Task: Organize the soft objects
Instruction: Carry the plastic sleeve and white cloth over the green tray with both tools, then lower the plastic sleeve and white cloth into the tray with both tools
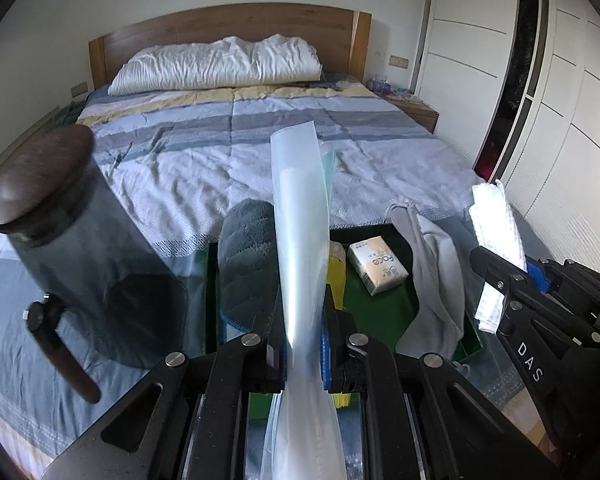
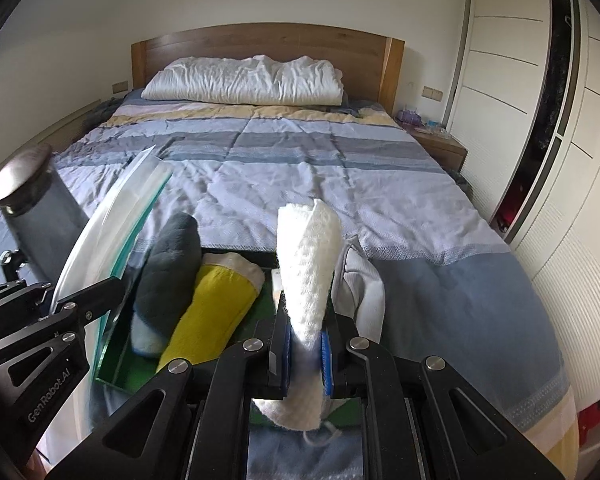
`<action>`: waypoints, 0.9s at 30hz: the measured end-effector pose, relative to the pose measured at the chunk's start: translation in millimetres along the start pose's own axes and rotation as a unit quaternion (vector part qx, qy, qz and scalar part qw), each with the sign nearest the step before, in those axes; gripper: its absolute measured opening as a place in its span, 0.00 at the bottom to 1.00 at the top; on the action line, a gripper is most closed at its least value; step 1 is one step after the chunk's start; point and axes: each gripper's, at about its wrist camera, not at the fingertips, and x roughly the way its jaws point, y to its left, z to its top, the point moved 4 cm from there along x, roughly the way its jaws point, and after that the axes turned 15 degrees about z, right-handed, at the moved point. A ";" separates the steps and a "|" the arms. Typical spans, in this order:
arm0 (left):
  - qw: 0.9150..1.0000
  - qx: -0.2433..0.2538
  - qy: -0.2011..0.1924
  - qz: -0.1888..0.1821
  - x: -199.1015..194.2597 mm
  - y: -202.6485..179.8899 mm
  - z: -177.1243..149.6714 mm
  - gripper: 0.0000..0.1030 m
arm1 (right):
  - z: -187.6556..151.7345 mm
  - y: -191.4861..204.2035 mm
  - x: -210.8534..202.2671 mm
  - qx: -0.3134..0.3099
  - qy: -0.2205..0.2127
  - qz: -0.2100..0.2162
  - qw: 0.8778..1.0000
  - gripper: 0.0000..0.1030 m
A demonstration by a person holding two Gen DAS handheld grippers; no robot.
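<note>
Above the green tray (image 1: 384,300), one clear plastic bag (image 1: 300,216) was clamped by the left gripper (image 1: 303,354), one white waffle cloth (image 2: 310,272) by the right gripper (image 2: 305,354).

A striped bed (image 2: 340,168) carries a white pillow (image 2: 244,80), a green tray (image 1: 384,300) and a dark lidded jar (image 1: 80,240).

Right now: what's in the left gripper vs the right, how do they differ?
Left gripper is shut on a smooth, translucent plastic bag; right gripper is shut on a fluffy, opaque white towel. The plastic bag is flat, the white towel folded thick. Both stick up over the green tray.
</note>
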 end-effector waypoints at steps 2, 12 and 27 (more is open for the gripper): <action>1.000 0.000 0.006 0.004 9.4 -4.6 0.5 0.09 | -0.1 -3.9 10.2 0.002 0.005 0.000 1.000 0.10; 1.000 -0.003 0.023 0.006 32.7 -23.8 -2.2 0.09 | -0.2 -25.6 58.0 0.016 0.026 0.009 1.000 0.10; 0.999 -0.009 0.030 0.016 49.0 -33.2 -8.1 0.09 | -6.8 -32.2 90.9 0.014 0.039 0.007 0.999 0.10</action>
